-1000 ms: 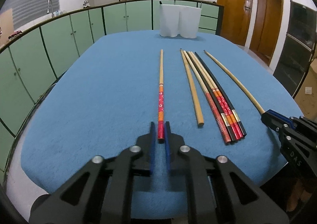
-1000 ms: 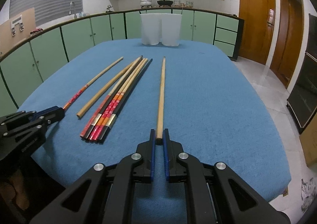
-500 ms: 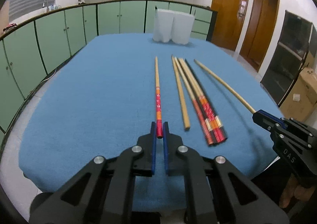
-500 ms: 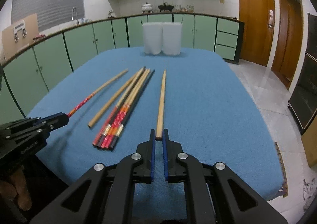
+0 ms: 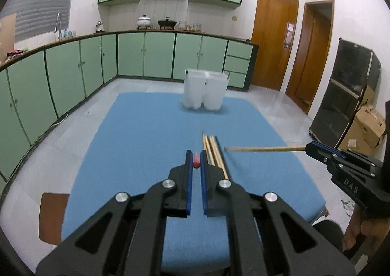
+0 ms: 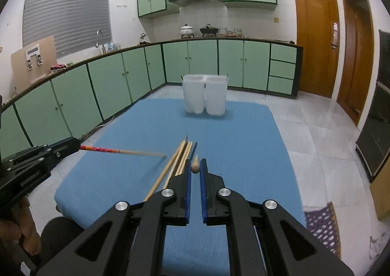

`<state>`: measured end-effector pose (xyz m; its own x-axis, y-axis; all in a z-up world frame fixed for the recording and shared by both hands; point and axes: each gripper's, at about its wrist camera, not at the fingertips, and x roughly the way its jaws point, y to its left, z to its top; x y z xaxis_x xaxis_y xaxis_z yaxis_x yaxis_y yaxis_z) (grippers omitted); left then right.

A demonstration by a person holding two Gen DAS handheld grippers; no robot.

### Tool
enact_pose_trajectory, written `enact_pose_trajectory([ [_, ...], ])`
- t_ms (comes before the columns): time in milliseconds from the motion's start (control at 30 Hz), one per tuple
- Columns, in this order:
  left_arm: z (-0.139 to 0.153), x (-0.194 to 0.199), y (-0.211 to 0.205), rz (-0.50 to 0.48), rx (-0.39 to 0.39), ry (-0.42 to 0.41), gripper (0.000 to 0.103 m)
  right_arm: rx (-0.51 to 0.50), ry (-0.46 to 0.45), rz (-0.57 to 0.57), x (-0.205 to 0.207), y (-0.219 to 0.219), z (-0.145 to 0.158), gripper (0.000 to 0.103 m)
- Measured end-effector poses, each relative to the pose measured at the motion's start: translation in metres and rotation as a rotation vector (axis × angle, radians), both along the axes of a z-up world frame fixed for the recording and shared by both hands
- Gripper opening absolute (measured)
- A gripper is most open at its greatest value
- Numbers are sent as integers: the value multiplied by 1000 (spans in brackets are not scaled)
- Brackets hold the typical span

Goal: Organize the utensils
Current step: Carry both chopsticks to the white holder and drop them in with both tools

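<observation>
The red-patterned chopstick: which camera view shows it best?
The right wrist view: the red-patterned chopstick shows lengthwise, projecting from the left gripper. The left wrist view shows only its red end, seen end-on between that gripper's fingers.

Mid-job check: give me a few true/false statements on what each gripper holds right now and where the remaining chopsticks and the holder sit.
1. The left gripper is shut on the red-patterned chopstick. True.
2. The right gripper is empty. False: it grips the plain wooden chopstick.
3. Both held chopsticks lie flat on the blue table. False: both are lifted above it.
4. The white holder stands at the table's far end. True.
5. A bundle of chopsticks lies on the table. True.
</observation>
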<state>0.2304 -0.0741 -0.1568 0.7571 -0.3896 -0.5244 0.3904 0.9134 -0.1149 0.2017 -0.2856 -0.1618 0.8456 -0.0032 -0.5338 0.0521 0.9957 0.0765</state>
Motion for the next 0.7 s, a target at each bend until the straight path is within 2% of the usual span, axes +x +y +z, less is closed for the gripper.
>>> enact_pose_trajectory([
  [267, 45, 28, -15, -59, 24, -50, 5, -52, 54, 58, 40, -9, 40, 6],
  [700, 86, 81, -39, -131, 53, -46, 5, -91, 168, 135, 99, -11, 85, 6],
])
